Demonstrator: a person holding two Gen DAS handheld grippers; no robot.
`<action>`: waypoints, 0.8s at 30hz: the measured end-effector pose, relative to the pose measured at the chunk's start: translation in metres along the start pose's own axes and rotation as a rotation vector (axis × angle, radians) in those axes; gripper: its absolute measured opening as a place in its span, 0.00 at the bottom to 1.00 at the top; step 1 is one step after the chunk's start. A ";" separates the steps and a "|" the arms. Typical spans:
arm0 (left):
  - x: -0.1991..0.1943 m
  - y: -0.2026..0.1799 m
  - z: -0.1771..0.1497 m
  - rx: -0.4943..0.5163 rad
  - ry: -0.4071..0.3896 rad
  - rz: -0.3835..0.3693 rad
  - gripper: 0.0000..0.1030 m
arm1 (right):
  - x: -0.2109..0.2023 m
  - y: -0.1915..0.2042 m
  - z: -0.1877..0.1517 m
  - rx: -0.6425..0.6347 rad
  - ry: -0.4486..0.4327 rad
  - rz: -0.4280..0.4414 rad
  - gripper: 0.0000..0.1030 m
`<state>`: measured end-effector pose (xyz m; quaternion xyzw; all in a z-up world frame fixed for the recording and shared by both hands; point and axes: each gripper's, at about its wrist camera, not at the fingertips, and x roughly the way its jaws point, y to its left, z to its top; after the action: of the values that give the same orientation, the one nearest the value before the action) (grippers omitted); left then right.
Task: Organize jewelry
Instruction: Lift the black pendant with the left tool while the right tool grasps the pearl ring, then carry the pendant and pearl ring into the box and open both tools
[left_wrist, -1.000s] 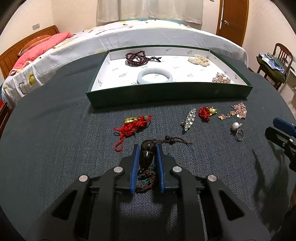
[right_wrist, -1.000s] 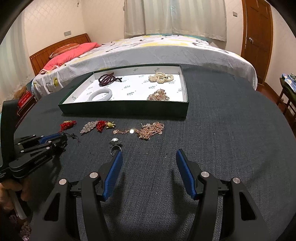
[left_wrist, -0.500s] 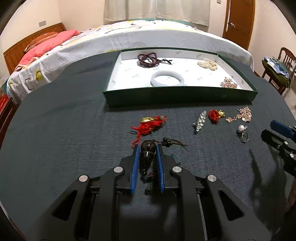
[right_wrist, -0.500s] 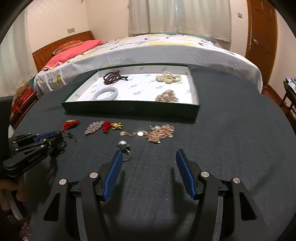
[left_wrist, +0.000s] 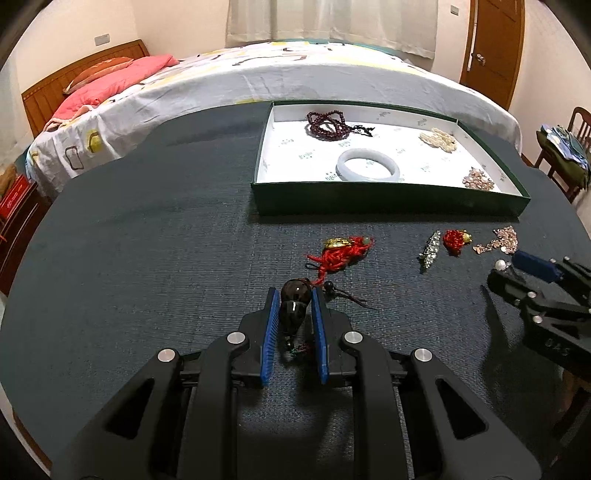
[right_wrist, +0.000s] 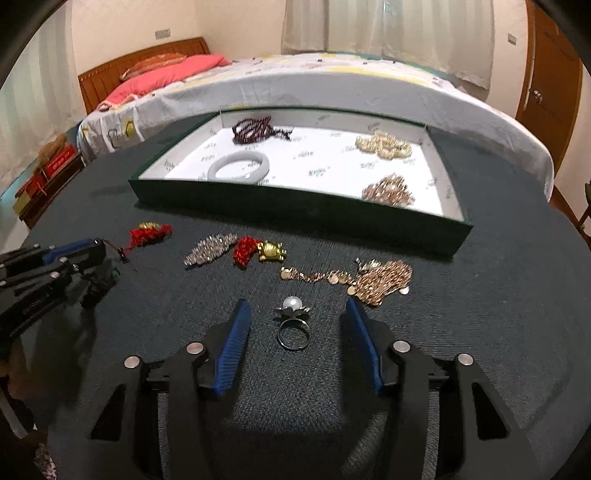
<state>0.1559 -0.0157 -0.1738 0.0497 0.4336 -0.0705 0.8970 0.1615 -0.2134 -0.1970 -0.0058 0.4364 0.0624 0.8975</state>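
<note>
My left gripper is shut on a dark gourd-shaped pendant with a trailing cord, held just above the dark table. My right gripper is open, its fingers on either side of a pearl ring lying on the table. The green tray with a white lining holds a dark bead bracelet, a pale bangle and two clusters. Loose on the table lie a red knotted charm, a crystal brooch, a red-and-gold charm and a rose-gold chain.
A bed with a white cover and pink pillows stands behind the table. A wooden door and a chair with clothes are at the right. The other gripper shows at the right edge of the left wrist view.
My left gripper has lifted and drawn back left with the pendant. My right gripper has moved forward so the pearl ring now lies between its open fingers.
</note>
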 end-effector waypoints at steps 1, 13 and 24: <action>0.000 0.000 0.000 -0.001 0.001 -0.001 0.17 | 0.000 0.000 0.000 -0.005 -0.001 -0.008 0.44; -0.003 -0.004 0.000 0.003 -0.006 -0.009 0.17 | -0.008 -0.004 -0.003 0.020 -0.016 0.040 0.22; -0.021 -0.020 0.025 0.014 -0.073 -0.060 0.17 | -0.037 -0.019 0.029 0.047 -0.112 0.054 0.22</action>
<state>0.1589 -0.0371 -0.1427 0.0401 0.4016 -0.1022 0.9092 0.1639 -0.2339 -0.1503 0.0305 0.3869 0.0767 0.9184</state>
